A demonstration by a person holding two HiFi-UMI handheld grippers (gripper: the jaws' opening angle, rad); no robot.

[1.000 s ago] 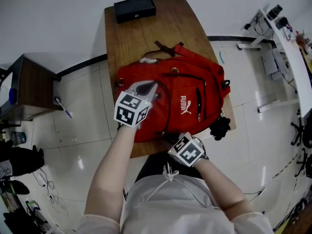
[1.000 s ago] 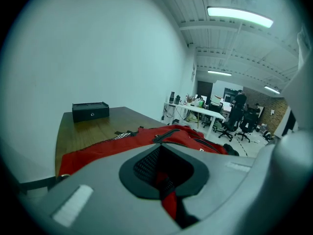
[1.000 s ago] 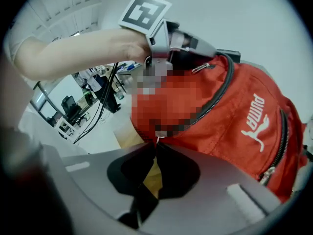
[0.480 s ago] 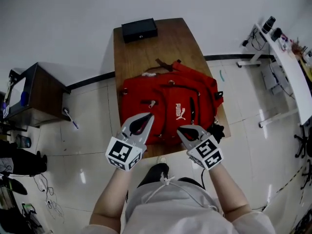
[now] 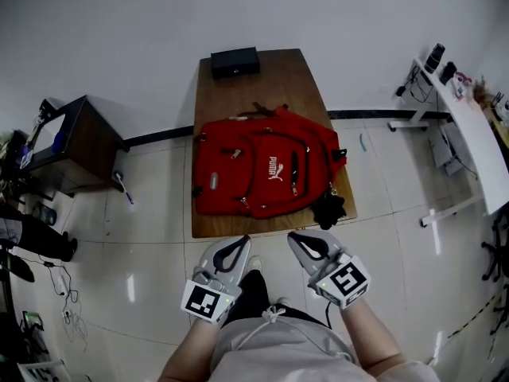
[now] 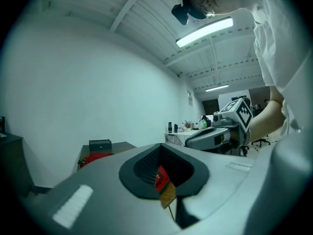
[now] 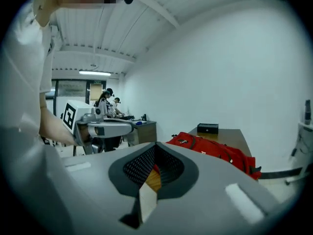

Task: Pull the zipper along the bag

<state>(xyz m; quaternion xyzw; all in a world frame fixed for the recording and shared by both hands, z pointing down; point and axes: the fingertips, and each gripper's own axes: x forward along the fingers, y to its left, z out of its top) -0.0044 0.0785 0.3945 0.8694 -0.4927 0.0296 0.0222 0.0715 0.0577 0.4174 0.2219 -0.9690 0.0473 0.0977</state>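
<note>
The red backpack (image 5: 266,173) lies flat on the wooden table (image 5: 274,78), its zippers facing up. Both grippers hang over the floor in front of the table's near edge, close to the person's body and clear of the bag. My left gripper (image 5: 241,241) is shut with nothing in it, and my right gripper (image 5: 294,237) is shut and empty too. In the left gripper view the shut jaw tips (image 6: 160,146) point level toward the table, with the right gripper (image 6: 215,136) beside them. The right gripper view shows the backpack (image 7: 215,151) ahead of its shut tips (image 7: 155,144).
A black box (image 5: 235,62) sits at the table's far end. A black pouch (image 5: 328,207) hangs off the bag at the near right corner. A dark side table (image 5: 67,146) stands at the left and a white desk (image 5: 469,126) at the right.
Both grippers have pulled back off the backpack toward the person and risen. The left one left the bag's left side, the right one its near edge. The whole table now shows.
</note>
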